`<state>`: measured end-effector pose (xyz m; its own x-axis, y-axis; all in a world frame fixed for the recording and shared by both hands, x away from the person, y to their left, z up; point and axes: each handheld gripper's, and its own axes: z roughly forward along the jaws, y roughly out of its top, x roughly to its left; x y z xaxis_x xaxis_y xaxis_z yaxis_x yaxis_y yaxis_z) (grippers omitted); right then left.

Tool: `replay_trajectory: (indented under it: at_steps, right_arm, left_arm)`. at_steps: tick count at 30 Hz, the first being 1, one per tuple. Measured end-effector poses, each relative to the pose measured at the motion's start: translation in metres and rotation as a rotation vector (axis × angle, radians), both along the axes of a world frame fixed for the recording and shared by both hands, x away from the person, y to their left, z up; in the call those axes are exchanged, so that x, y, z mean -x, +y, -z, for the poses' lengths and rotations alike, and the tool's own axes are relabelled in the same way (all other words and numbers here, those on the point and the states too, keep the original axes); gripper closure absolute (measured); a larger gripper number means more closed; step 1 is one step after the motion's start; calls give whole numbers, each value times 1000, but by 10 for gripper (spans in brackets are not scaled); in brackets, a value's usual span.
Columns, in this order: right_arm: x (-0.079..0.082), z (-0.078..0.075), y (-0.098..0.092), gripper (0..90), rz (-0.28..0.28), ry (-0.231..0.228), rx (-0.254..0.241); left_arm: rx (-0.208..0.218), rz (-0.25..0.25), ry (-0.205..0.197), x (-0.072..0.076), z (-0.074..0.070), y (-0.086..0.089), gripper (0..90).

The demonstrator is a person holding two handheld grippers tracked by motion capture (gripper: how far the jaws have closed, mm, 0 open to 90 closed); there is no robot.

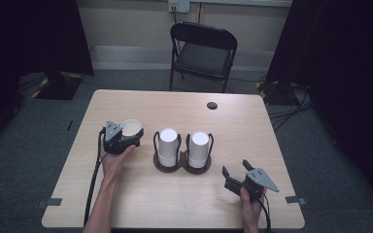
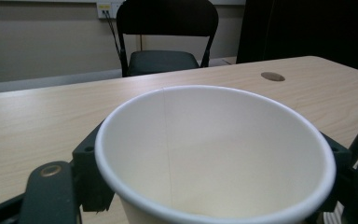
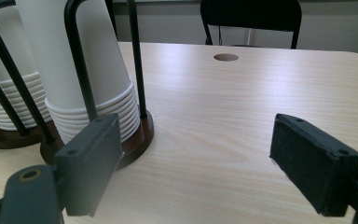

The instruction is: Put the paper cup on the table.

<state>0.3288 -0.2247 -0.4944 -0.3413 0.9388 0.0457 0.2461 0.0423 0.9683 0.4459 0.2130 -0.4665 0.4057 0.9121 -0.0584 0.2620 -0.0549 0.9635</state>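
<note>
We look into a dim room with dark curtains at both sides, a pale back wall carrying a socket plate, grey carpet, and a black folding chair (image 1: 203, 51) pushed back beyond the far edge. Nearer us sits the light wood surface (image 1: 150, 199), with a round cable hole (image 1: 212, 105) toward its far right.

At its middle stands a dark double cup holder (image 1: 182, 165) with wire hoops, carrying two stacks of white paper cups (image 1: 168, 145), mouths down. The holder lies between our two tools: to the right of the left tool (image 1: 128, 136) and just ahead and to the left of the right tool (image 1: 235, 174).

The left tool is clamped around a single paper cup (image 2: 214, 154), held upright and mouth-up, its long axis vertical, jaws pressing its wall on either side. That cup sits apart from the holder's left stack, with bare wood between them.

The right tool hangs with its jaws spread wide and nothing between them. We judge it the nearer one to the right-hand stack, which rises just beyond its left jaw.
</note>
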Motion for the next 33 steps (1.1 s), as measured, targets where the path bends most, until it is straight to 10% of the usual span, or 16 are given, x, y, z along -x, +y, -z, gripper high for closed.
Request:
replay_trajectory:
  at_steps: [33]
  right_arm:
    - [0,0,-1,159,4,-2,-12]
  left_arm:
    - [-34,59,112,3,23,-5,185]
